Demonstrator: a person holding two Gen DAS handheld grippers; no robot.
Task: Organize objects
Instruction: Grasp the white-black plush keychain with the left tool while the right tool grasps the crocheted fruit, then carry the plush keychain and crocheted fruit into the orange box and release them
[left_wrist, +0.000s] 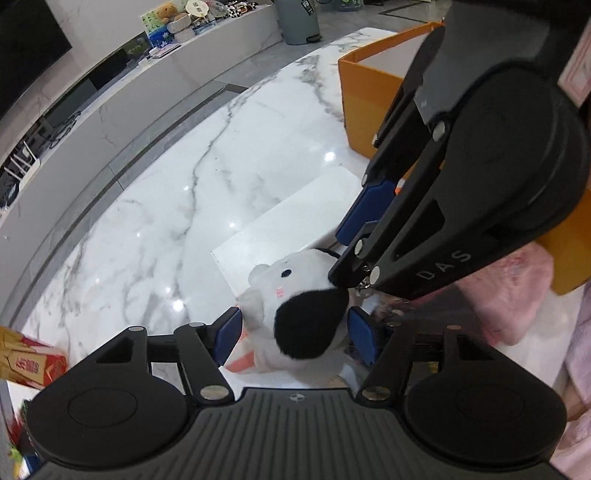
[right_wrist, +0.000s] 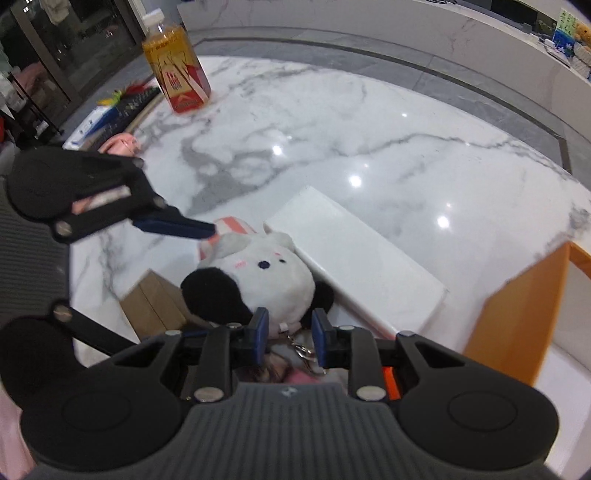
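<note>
A home living room: beyond the jaws, a glossy marble table, a dark television over a long white console, teddy bear displayed.

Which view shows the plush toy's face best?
The right wrist view: the plush toy faces the camera, with both eyes, pink cheek marks and both black ears visible. The left wrist view shows it from the side, one eye only, partly hidden by the right tool.

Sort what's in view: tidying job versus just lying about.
Job:
plush toy
orange box
left gripper
right gripper

Lying about:
drink bottle
white slab
wooden block
marble table
</note>
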